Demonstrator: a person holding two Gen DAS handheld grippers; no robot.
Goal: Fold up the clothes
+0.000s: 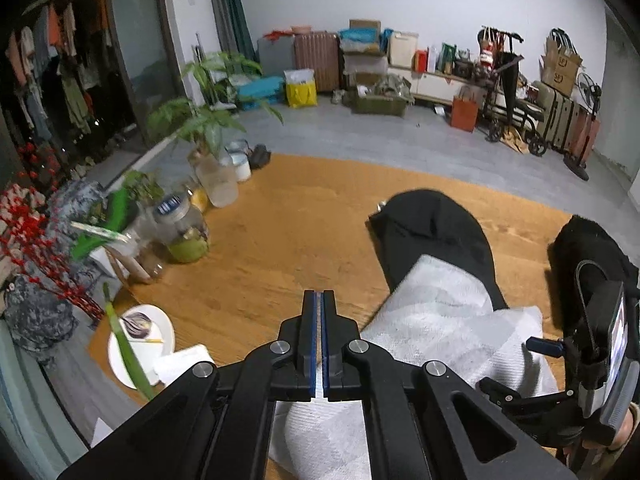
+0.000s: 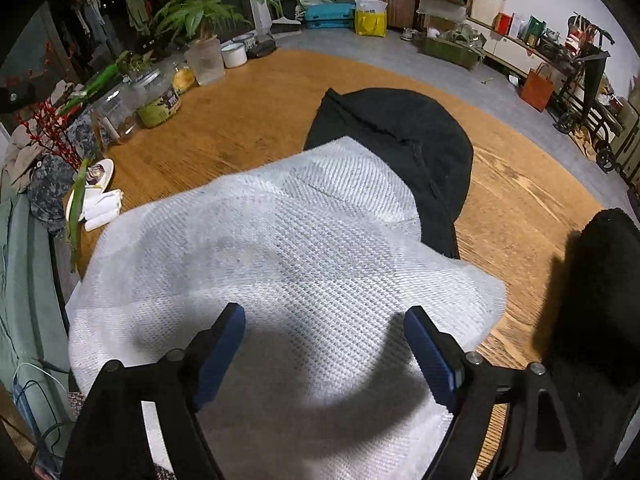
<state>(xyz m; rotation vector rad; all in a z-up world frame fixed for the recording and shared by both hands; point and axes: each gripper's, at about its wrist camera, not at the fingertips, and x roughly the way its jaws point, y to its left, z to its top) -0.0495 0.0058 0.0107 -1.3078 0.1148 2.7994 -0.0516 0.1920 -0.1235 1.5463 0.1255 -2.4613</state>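
A white waffle-knit garment [image 2: 288,248] lies on the wooden table [image 2: 256,120], partly covering a black garment [image 2: 400,128] behind it. The white garment also shows in the left wrist view [image 1: 444,320], with the black garment [image 1: 432,232] beyond. My left gripper [image 1: 319,300] is shut, with a thin strip of white cloth between its pads at the garment's left edge. My right gripper [image 2: 324,316] is open and empty, hovering just above the white garment's near part. It also appears at the right of the left wrist view [image 1: 532,364].
Another black fleece piece [image 2: 600,280] lies at the table's right. Jars [image 2: 156,96], a potted plant [image 2: 204,56], red berry branches [image 2: 56,128] and a plate [image 2: 96,176] with folded white tissue line the left edge. Suitcases and boxes stand along the far wall.
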